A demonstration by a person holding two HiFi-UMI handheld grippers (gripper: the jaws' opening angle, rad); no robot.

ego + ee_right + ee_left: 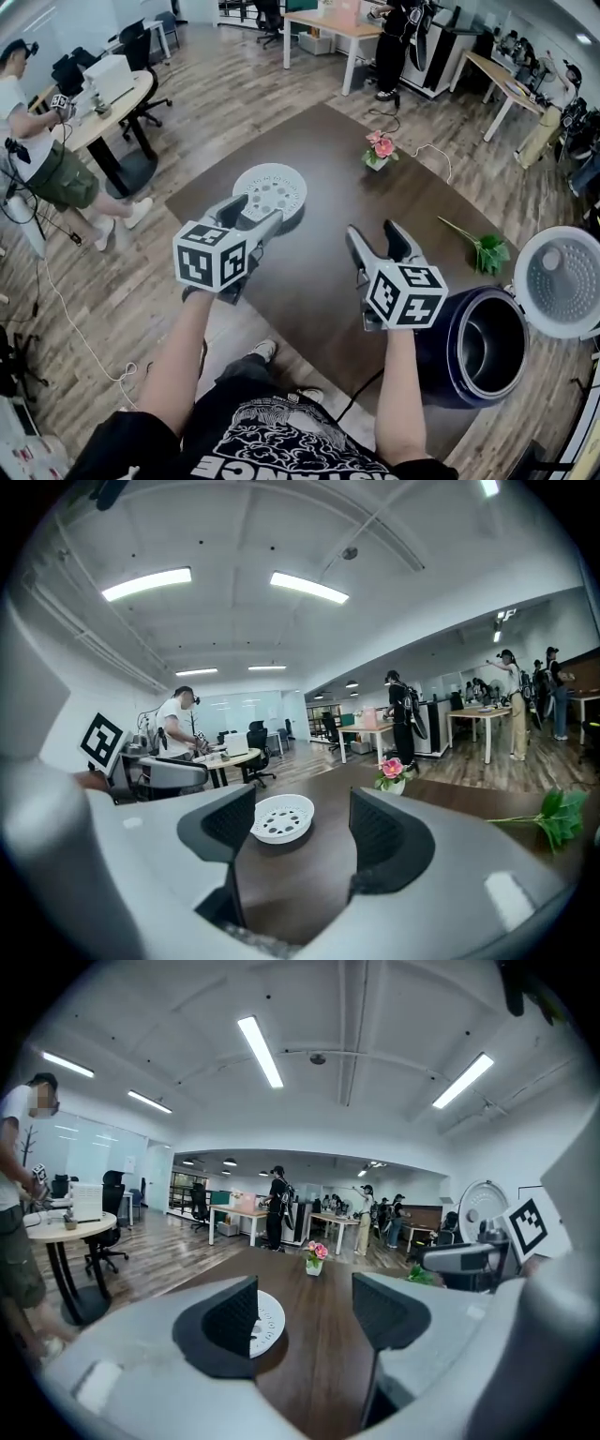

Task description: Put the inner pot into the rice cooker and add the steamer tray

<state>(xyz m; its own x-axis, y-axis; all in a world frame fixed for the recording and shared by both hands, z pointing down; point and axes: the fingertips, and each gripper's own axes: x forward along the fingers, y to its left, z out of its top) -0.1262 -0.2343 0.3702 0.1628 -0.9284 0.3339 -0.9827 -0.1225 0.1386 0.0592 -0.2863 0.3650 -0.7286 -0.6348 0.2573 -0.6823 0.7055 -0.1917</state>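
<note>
The white perforated steamer tray (269, 190) lies flat on the dark brown table (319, 281), toward its far left. My left gripper (251, 210) hovers just in front of the tray, open and empty; in the left gripper view the tray (269, 1321) peeks out beside the left jaw. My right gripper (374, 232) is over the table's middle, open and empty, and the tray (282, 817) shows ahead between its jaws. The dark blue rice cooker (441, 361) stands at the near right corner with a silvery inner pot (489, 342) inside and its lid (561, 281) swung open.
A small pot of pink flowers (379, 150) stands at the table's far side, and a green leafy sprig (483, 248) lies near the right edge. A round white desk (103, 103), office chairs and several people fill the room around. A cable runs across the floor on the left.
</note>
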